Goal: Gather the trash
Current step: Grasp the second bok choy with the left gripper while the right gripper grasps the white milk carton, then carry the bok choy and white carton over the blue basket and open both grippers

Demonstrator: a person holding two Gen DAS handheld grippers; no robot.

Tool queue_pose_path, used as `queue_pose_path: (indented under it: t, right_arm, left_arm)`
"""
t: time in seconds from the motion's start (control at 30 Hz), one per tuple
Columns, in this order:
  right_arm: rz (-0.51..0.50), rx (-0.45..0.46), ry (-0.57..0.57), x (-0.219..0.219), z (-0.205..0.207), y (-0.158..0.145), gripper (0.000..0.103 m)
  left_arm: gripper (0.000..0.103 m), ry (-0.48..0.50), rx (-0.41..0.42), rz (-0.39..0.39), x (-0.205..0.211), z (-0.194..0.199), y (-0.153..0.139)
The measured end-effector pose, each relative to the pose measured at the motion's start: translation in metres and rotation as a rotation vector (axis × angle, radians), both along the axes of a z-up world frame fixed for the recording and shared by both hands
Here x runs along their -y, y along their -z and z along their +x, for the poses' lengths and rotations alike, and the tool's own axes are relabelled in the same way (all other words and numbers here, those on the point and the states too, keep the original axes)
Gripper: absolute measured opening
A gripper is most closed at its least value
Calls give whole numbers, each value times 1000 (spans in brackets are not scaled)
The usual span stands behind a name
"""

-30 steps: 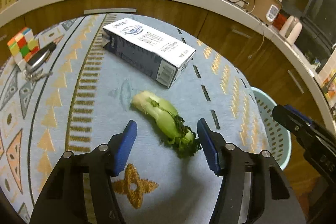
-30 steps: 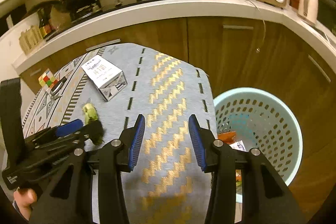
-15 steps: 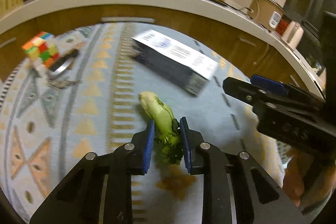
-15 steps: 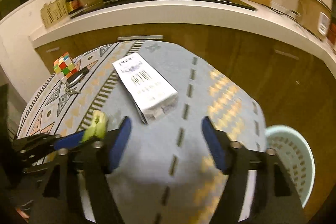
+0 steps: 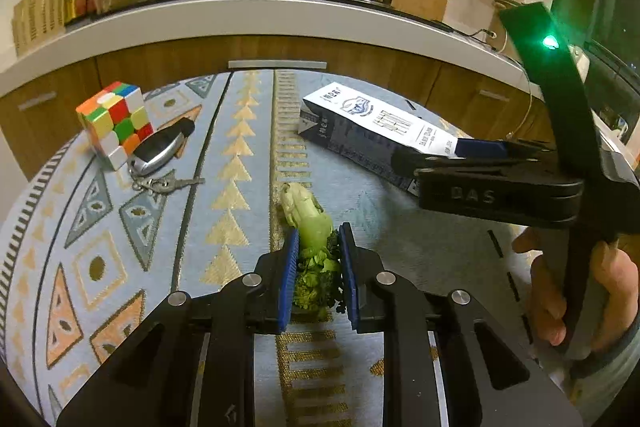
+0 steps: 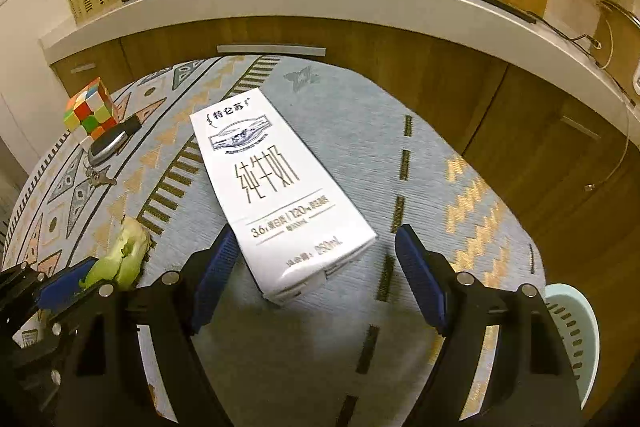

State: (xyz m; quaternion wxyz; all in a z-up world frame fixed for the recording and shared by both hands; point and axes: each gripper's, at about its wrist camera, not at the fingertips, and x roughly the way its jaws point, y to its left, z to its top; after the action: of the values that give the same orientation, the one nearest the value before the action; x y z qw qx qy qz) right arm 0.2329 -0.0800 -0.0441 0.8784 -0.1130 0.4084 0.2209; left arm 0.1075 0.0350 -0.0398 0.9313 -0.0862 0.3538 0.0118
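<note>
White carton stock, the milk carton [image 6: 276, 195] lies flat on the patterned tablecloth [image 6: 440, 155] in the centre of the right wrist view; its long axis runs from the upper left of that frame down to the lower right, and its near short end sits between the two blue pads of the right gripper [image 6: 316, 279]; the jaws are opening and stand wide, the left pad just beside the carton's edge, the right pad apart from it; no grip is made. Judged from this, closing across the narrow width at the near end suits the lie of the carton, and the right hand is plainly the nearer one. Left gripper [image 5: 319, 271], in the lower centre of its own frame, is clamped on the leafy end of the bok choy stalk [image 5: 308, 223], pale root end pointing up-frame. Pale green basket [image 6: 576, 339] shows at the lower right edge of the right wrist view, beyond the cloth.
</note>
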Motion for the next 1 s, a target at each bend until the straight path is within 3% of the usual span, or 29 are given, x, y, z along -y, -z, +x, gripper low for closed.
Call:
queue_pose_path:
  t: [0.07,0.1,0.13,0.53,1.0]
  right_arm:
    - [1,-4,-2,-3,1,1,74]
    - [4,-8,-5,-4,1,2,63]
    - [4,-14,-9,-5,1,2,62]
    - [61,46,41,28,-32,-19,58]
    - [115,160,156,112,-83,-63,56]
  left_arm:
    - [19,-1,0,-7,-1,0,0]
    - [19,-2,1,-11,-2,0,0]
    - [19,-2,3,-12,-2,-1,0]
    - [19,30,22,-46,9,-6,-5]
    - [19,188,96,1,88,-18,-39]
